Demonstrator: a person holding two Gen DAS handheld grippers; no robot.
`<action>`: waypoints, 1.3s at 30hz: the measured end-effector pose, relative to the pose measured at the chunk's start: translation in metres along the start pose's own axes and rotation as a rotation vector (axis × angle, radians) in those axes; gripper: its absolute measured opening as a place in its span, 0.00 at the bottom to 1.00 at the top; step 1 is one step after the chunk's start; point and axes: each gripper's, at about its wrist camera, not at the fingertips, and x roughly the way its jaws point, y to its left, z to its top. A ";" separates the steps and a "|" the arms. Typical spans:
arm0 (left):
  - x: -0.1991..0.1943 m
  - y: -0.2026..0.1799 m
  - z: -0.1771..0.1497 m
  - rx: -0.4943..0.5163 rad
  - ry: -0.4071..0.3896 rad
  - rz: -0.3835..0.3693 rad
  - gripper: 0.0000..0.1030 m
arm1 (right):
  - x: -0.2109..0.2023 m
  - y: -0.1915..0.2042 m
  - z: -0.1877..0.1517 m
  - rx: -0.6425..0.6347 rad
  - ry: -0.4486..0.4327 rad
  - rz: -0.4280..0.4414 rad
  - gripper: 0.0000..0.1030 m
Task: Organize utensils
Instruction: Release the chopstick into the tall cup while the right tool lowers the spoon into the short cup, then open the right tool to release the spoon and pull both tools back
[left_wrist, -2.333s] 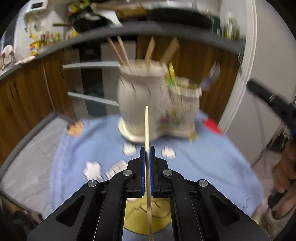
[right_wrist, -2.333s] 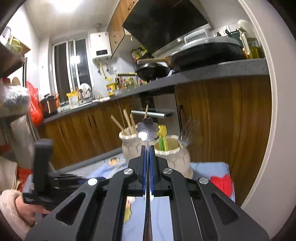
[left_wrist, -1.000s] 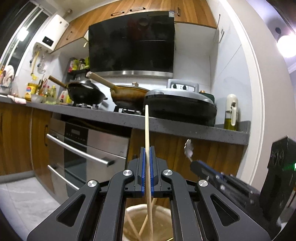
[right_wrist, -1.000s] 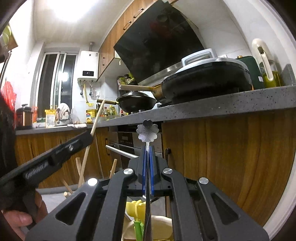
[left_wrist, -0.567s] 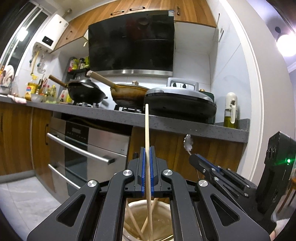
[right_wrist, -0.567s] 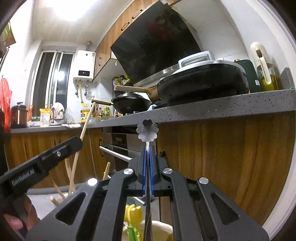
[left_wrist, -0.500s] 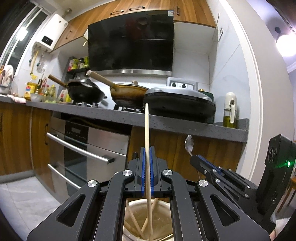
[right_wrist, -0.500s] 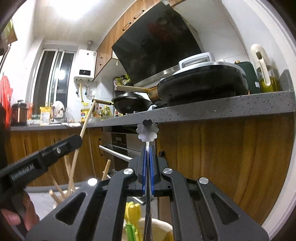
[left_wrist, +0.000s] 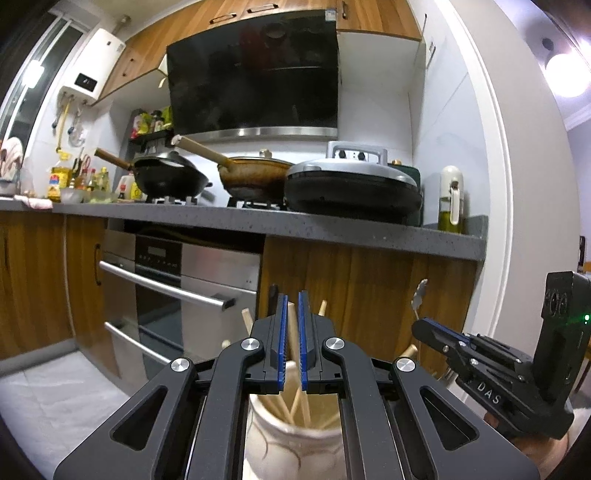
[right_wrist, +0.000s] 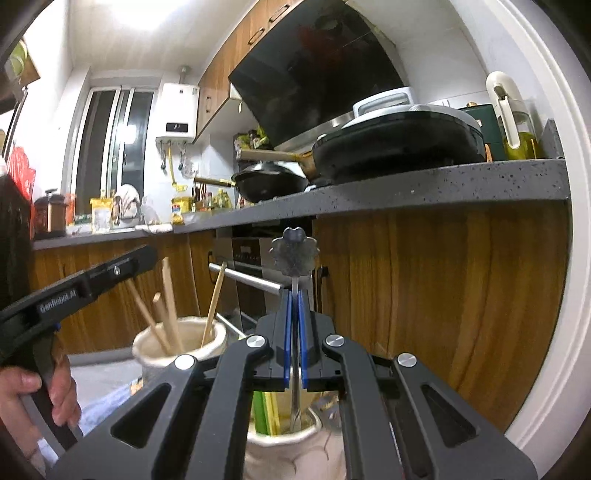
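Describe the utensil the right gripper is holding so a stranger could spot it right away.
Below the grey countertop, a cream pot sits under the right gripper. Rising from it between the blue pads is a thin metal utensil; unlike the wooden sticks nearby, its top is flower-shaped.

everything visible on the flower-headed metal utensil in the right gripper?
The metal utensil is thin, grey steel with a flat flower-shaped end pointing up, five rounded petals, dull sheen. Its slim straight stem runs down between the blue pads of the right gripper, which look closed on it, and continues into the cream ceramic holder below; its lower end is hidden. It stands about upright. In the left wrist view its top shows above that gripper.
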 end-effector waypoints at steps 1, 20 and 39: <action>-0.002 -0.001 -0.001 0.001 0.008 0.004 0.09 | -0.002 0.001 -0.003 -0.005 0.011 0.004 0.03; -0.080 -0.025 -0.049 0.015 0.150 0.055 0.23 | -0.069 0.013 -0.038 0.019 0.219 -0.014 0.29; -0.093 -0.031 -0.076 0.088 0.164 0.156 0.89 | -0.094 0.016 -0.057 -0.010 0.198 -0.048 0.77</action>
